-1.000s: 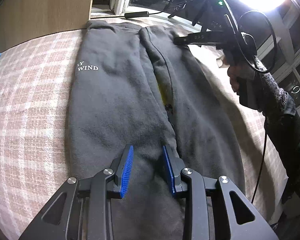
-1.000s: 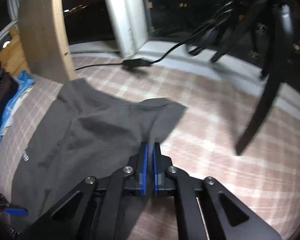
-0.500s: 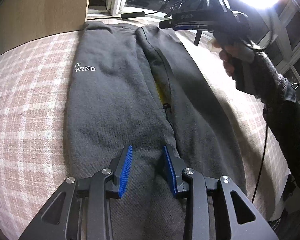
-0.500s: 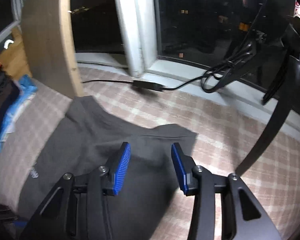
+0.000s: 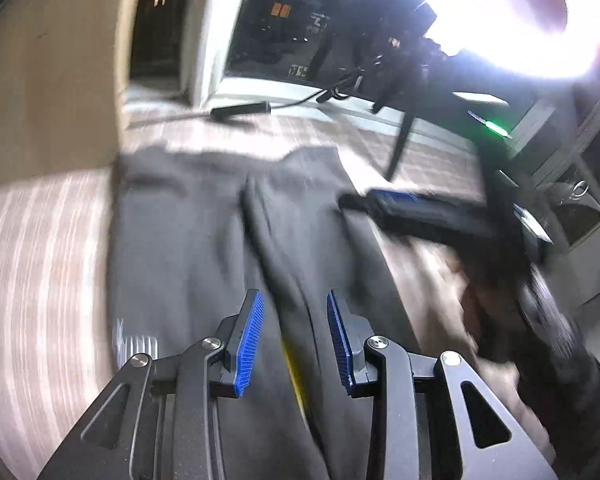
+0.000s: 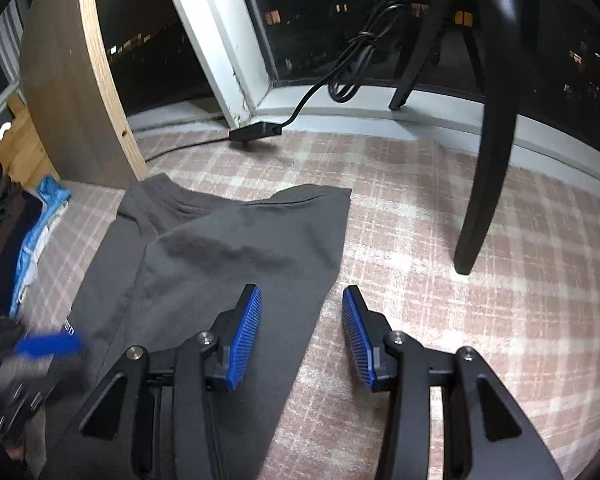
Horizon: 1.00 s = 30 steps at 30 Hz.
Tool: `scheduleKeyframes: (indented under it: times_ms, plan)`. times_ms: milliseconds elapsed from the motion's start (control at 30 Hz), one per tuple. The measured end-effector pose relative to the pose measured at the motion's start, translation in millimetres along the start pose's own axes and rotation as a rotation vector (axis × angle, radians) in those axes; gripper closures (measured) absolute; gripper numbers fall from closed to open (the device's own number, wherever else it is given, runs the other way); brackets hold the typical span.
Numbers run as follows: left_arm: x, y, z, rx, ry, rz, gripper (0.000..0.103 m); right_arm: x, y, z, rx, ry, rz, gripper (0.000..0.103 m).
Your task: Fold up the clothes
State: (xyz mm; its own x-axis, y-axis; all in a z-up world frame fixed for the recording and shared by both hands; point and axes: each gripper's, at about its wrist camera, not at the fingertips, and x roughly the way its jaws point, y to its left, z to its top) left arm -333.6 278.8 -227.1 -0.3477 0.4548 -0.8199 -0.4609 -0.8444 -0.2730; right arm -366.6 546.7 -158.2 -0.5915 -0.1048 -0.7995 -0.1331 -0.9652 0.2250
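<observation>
Grey sweatpants (image 6: 228,248) lie flat on the plaid bedcover (image 6: 440,240). My right hand-held gripper (image 6: 302,336) stands open and empty at their edge; my left hand-held gripper (image 5: 294,340), part-open, grips nothing

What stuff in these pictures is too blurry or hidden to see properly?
- White lettering on the grey trousers: smeared by motion blur in the left wrist view; cut off behind the blurred left gripper in the right wrist view.
- Lower end of the trousers: hidden under the gripper frames in both views.
- Clothes pile: cut off by the right wrist view's left edge.
- Right gripper: blurred in the left wrist view.
</observation>
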Motion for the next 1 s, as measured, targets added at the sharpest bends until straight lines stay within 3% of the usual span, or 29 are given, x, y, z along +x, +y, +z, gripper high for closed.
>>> scheduleKeyframes:
  times_ms: [233, 300, 333, 400, 433, 500, 533, 600, 667, 800, 867, 1000]
  plan:
    - [48.5, 7.9, 32.0, 0.002, 0.043, 0.024, 0.073, 8.0, -10.0, -2.0, 0.063, -0.042, 0.072, 0.061]
    - [47.6, 8.3, 33.2, 0.004, 0.037, -0.012, 0.082, 9.3, -11.5, 0.3, 0.067, -0.046, 0.083, 0.062]
    - [49.1, 8.6, 34.0, 0.007, 0.043, -0.035, 0.094, 9.9, -12.2, 1.4, 0.069, -0.048, 0.089, 0.074]
    - [48.4, 3.6, 37.7, 0.020, 0.048, -0.070, 0.094, 11.3, -17.4, 3.5, 0.085, -0.041, 0.114, 0.098]
    - [45.0, 0.1, 39.2, 0.030, 0.041, -0.078, 0.095, 11.9, -20.1, 4.5, 0.094, -0.038, 0.127, 0.098]
    - [29.3, -6.5, 44.7, 0.037, -0.019, -0.193, 0.095, 0.2, -24.6, 6.2, 0.092, -0.085, 0.098, 0.099]
    - [28.2, -7.5, 47.2, 0.045, -0.033, -0.204, 0.095, -5.8, -26.8, 7.0, 0.091, -0.110, 0.083, 0.099]
    - [38.4, -3.9, 50.3, 0.046, -0.016, -0.180, 0.094, -11.7, -31.0, 9.4, 0.090, -0.126, 0.053, 0.099]
    - [63.4, 12.3, 46.0, -0.012, 0.070, -0.126, 0.094, -0.5, -37.2, 12.8, 0.119, -0.040, 0.028, 0.096]
    - [65.6, 24.6, 39.6, -0.055, 0.067, -0.131, 0.090, -8.2, -32.8, 8.3, 0.092, -0.067, 0.017, 0.089]
    - [62.9, 16.9, 41.4, -0.011, 0.066, -0.083, 0.085, -14.4, -21.3, 6.9, 0.063, -0.091, 0.068, 0.086]
    - [67.7, 16.3, 45.6, -0.006, 0.070, -0.035, 0.079, -4.6, 9.5, 6.4, -0.036, -0.042, 0.114, 0.073]
